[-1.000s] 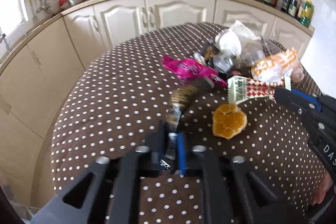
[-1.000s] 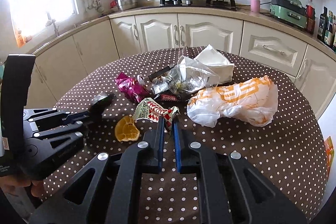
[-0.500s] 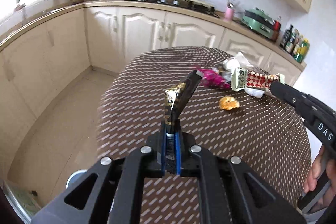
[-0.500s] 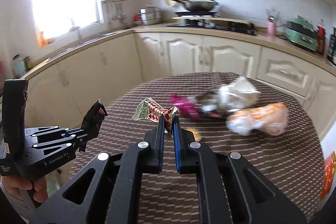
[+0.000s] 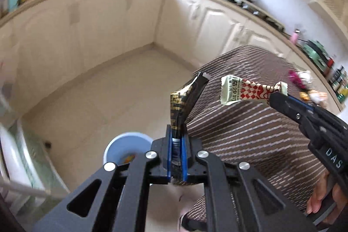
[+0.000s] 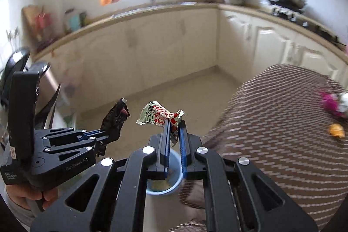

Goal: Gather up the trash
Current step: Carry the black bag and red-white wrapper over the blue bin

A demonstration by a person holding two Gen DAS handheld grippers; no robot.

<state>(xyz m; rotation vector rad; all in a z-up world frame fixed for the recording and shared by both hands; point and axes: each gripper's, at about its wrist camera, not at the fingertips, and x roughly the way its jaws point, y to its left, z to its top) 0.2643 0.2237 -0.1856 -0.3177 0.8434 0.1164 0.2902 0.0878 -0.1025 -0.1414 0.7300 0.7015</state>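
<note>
Your left gripper [image 5: 176, 140] is clamped tight on the bottom end of a dark, gold-printed wrapper [image 5: 181, 105], so the rest of it stands up and flops forward clear of the fingers, likely so that it drops freely once you let go. Your right gripper [image 6: 173, 134] is likewise closed on the twisted end of a red-and-white checked wrapper [image 6: 159, 115], pinched by one corner so the printed body hangs out to the left. Both pieces are held off the edge of the bench [image 6: 282, 123], out over the floor [image 5: 104, 101], because the pale blue bin [image 5: 127, 147] sits down there; in the right wrist view the bin [image 6: 174, 182] lies directly under the closed fingers, while in the left view it is just to the left of the gripper. That suggests the right wrapper is about lined up for release and the left one needs a small shift toward the bin. More trash waits on the brown spotted cloth: a pink wrapper [image 6: 329, 101] and an orange peel [image 6: 336, 131] near the far side, so the collecting is not finished.
</note>
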